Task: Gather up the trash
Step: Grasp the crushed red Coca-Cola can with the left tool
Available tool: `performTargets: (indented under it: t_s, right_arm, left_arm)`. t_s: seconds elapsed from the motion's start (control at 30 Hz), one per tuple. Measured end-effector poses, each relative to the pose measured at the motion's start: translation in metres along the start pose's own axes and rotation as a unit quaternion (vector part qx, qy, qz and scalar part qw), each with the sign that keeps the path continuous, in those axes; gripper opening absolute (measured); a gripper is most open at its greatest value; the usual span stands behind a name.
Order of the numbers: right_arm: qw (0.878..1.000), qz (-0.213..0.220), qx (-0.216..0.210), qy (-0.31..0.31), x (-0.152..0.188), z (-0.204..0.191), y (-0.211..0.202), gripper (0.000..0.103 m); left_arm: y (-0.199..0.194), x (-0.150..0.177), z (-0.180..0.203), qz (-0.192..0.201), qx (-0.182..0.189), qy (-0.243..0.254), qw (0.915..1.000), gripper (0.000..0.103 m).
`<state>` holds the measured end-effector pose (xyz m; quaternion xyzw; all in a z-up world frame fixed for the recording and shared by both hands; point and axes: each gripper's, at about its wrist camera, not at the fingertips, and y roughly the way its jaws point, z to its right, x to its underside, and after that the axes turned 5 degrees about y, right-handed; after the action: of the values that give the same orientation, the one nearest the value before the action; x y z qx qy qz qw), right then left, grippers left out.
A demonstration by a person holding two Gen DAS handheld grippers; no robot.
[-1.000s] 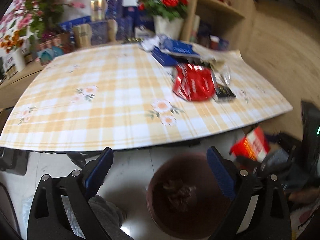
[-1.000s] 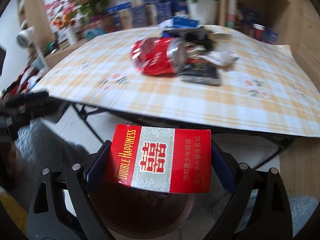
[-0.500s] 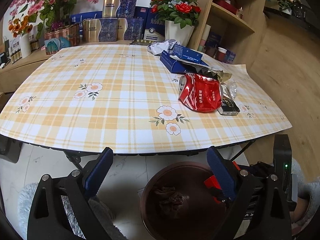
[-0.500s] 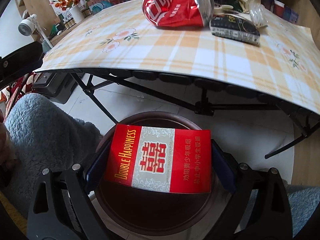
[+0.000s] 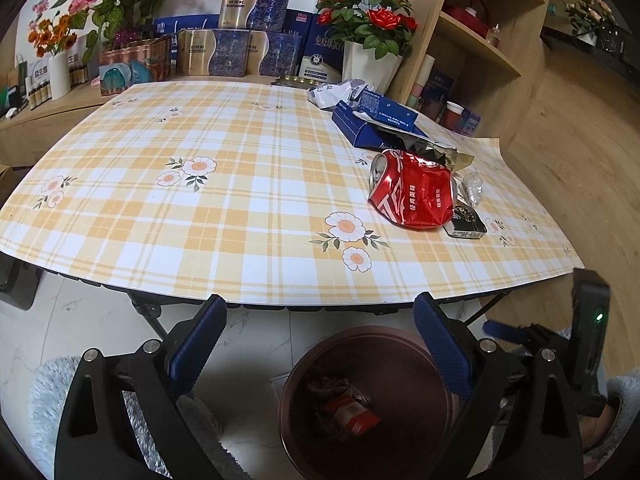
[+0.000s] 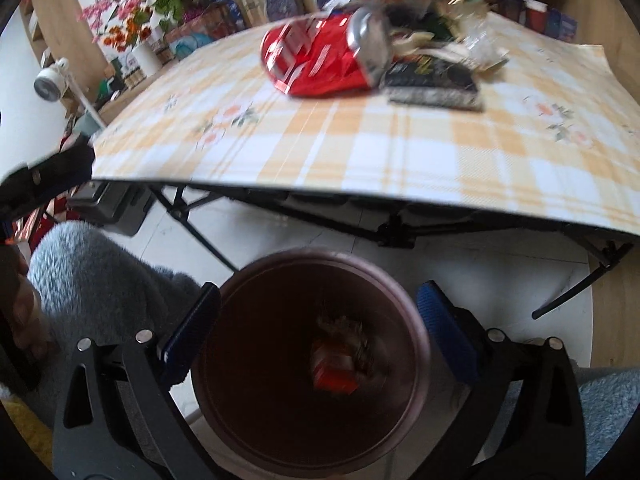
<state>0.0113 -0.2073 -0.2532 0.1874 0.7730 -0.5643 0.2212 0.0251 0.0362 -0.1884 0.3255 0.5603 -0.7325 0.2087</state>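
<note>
A round brown bin stands on the floor under the table edge. A red cigarette pack lies at its bottom among crumpled scraps; the pack also shows in the left wrist view inside the bin. My right gripper hangs over the bin, its jaws opening wide, nothing between them. My left gripper is open and empty beside the bin. On the table a crushed red can, a black pack, a blue box and wrappers lie together.
The plaid tablecloth covers a folding table with black legs. Boxes, flower pots and a wooden shelf stand behind it. A person's grey fleece sleeve is at the left, with the other gripper's black body at the right.
The red cigarette pack left my right gripper's jaws and dropped into the bin. The right gripper's jaws spread wider. The left gripper stayed over the table edge, open.
</note>
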Motion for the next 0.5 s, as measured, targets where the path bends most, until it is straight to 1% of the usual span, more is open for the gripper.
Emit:
performTargets:
  t_s: [0.07, 0.13, 0.3, 0.37, 0.4, 0.47, 0.5]
  right_arm:
    - [1.0, 0.026, 0.002, -0.001, -0.004, 0.002, -0.007, 0.097]
    - [0.999, 0.05, 0.013, -0.001, -0.008, 0.004, -0.013, 0.097]
    - [0.995, 0.09, 0.039, 0.014, -0.016, 0.012, -0.025, 0.097]
    - [0.992, 0.108, 0.065, 0.023, -0.019, 0.017, -0.03, 0.097]
    - [0.991, 0.115, 0.067, 0.026, -0.021, 0.019, -0.032, 0.097]
    - [0.991, 0.119, 0.055, 0.032, -0.022, 0.023, -0.034, 0.097]
    - [0.99, 0.125, 0.056, 0.042, -0.024, 0.026, -0.035, 0.097]
  left_arm:
    - [0.0, 0.0, 0.0, 0.0, 0.0, 0.0, 1.0, 0.092]
    - [0.0, 0.0, 0.001, 0.0, 0.001, 0.001, 1.0, 0.092]
    - [0.003, -0.001, 0.005, -0.002, 0.007, 0.006, 0.9999, 0.092]
    - [0.005, -0.002, 0.006, -0.005, 0.01, 0.009, 0.9999, 0.092]
    - [0.006, -0.003, 0.007, -0.009, 0.013, 0.009, 0.9998, 0.092]
    - [0.008, -0.005, 0.007, -0.013, 0.017, 0.008, 0.9997, 0.092]
    - [0.01, -0.008, 0.007, -0.015, 0.024, 0.005, 0.9996, 0.091]
